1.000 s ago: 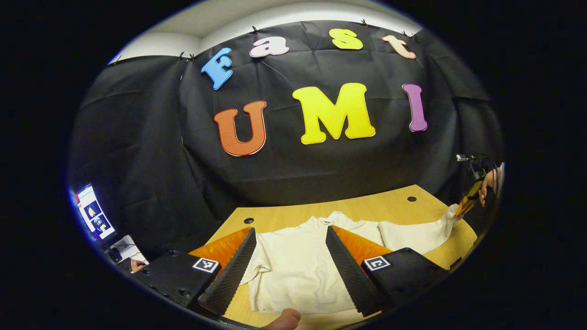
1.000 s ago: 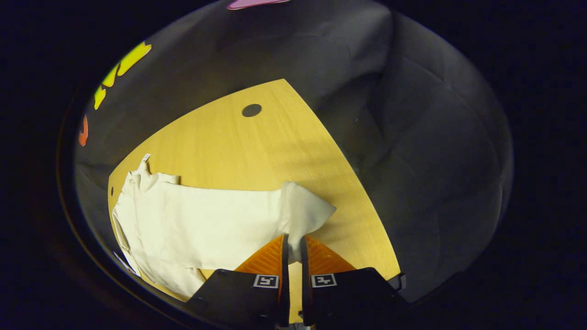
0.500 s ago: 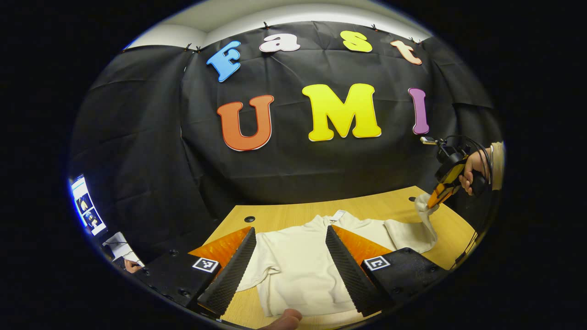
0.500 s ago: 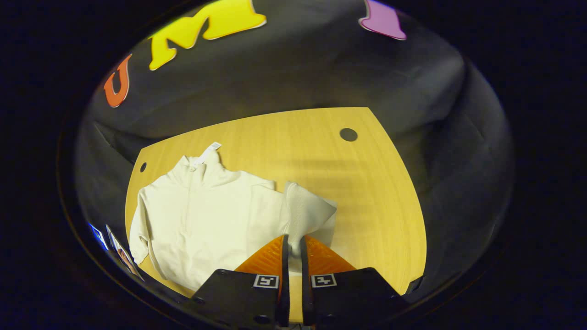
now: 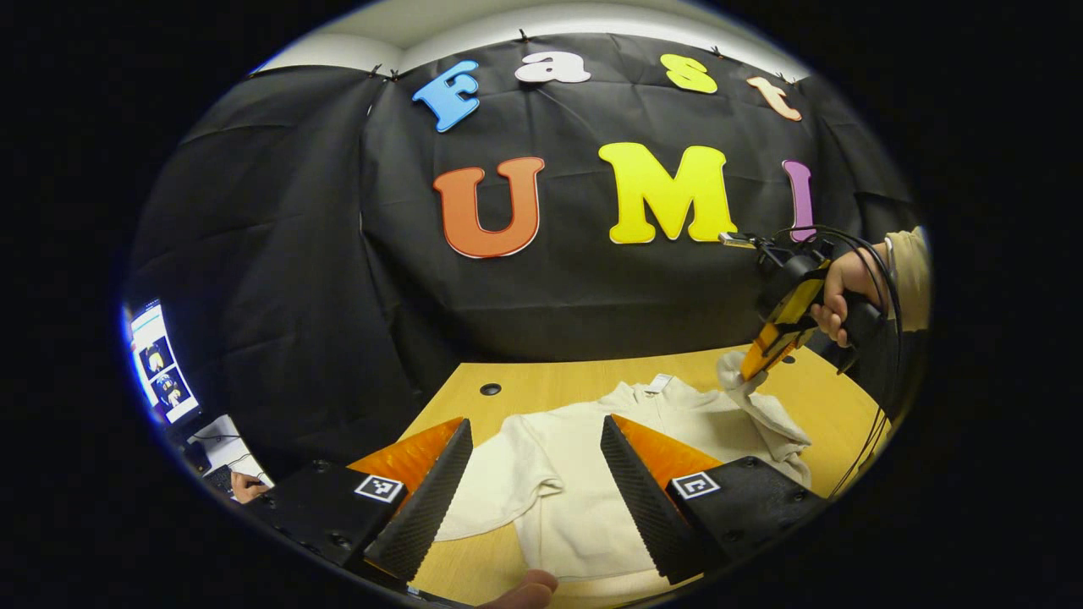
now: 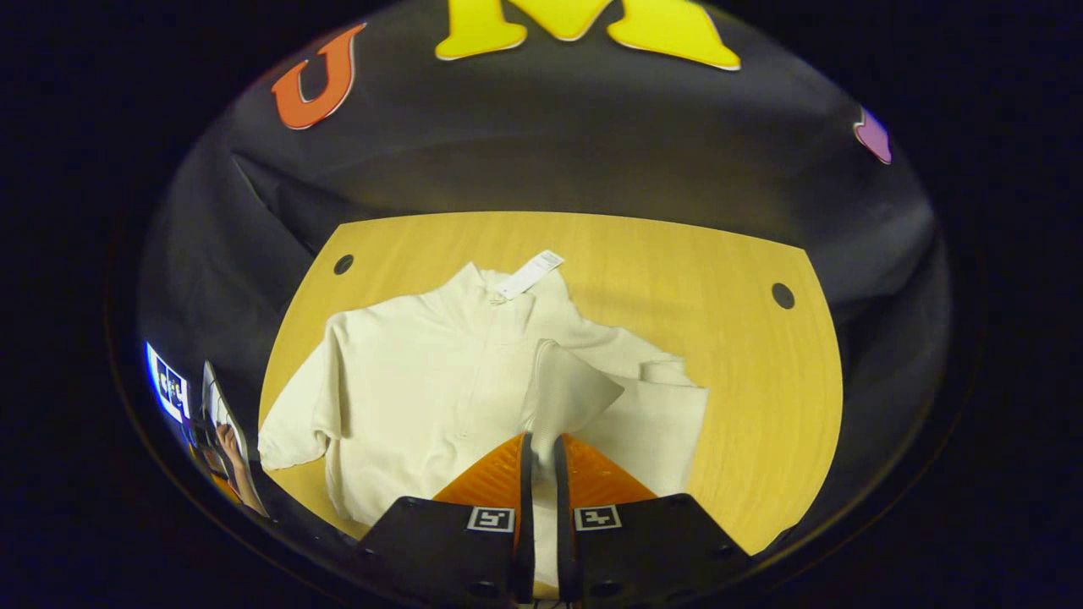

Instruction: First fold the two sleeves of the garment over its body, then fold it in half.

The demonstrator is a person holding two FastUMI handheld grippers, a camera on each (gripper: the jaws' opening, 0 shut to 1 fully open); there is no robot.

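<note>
A cream long-sleeved garment [image 6: 423, 381] lies face up on the wooden table [image 6: 744, 381], collar and white tag [image 6: 529, 275] toward the back. My right gripper [image 6: 539, 440] is shut on the cuff [image 6: 563, 393] of one sleeve and holds it lifted over the garment's body; the sleeve folds back beneath it. In the left gripper view that gripper [image 5: 744, 372] hangs at the right with the cuff, held by a hand [image 5: 838, 288]. My left gripper [image 5: 533, 436] stands open above the near part of the garment [image 5: 575, 499], nothing between its fingers. The other sleeve [image 5: 499, 482] lies loosely beside the body.
The table has round cable holes [image 6: 783, 295] [image 6: 343, 264] near its back corners. A lit screen [image 5: 156, 359] and desk clutter sit low at the left beyond the table. A fingertip [image 5: 529, 588] shows at the bottom edge of the left gripper view.
My right gripper has carried the sleeve cuff up and inward from the table's edge to over the garment's body. The left gripper stayed open and shifted slightly.
</note>
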